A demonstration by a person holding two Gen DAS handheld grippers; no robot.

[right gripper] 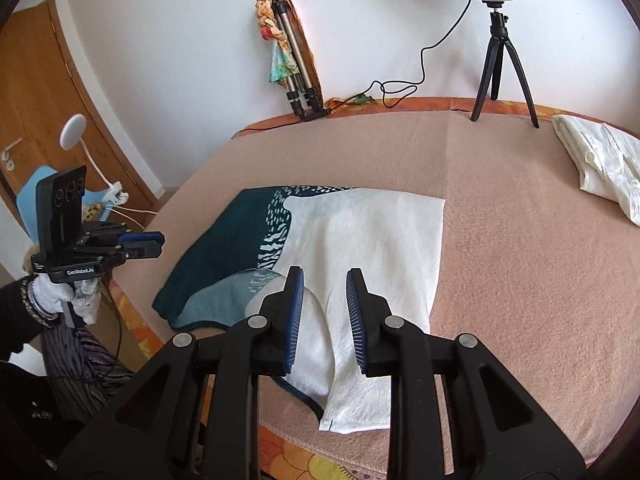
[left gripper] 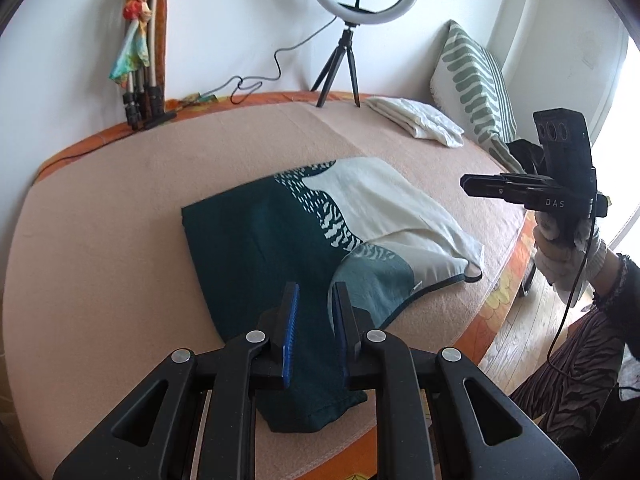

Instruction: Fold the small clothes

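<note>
A folded garment point(left gripper: 260, 240) point(right gripper: 360, 240), dark teal and cream with a white dash pattern, lies flat on the pink-beige blanket point(left gripper: 120, 200) point(right gripper: 520, 260). My left gripper point(left gripper: 316, 286) hovers over its near teal corner, jaws a little apart, nothing between the blue pads. My right gripper point(right gripper: 325, 272) hangs over the cream near corner, likewise slightly open and holding nothing. Each gripper shows in the other view, held in a white-gloved hand off the bed's edge: the right gripper point(left gripper: 466, 184) at the right, the left gripper point(right gripper: 160, 240) at the left.
A pile of folded white clothes point(left gripper: 416, 118) point(right gripper: 600, 160) lies at the back right. A ring light on a tripod point(left gripper: 340, 64) point(right gripper: 500, 60) stands by the wall, its cable trailing left. A striped pillow point(left gripper: 472, 80) and a folded stand point(left gripper: 144, 80) lean on the wall.
</note>
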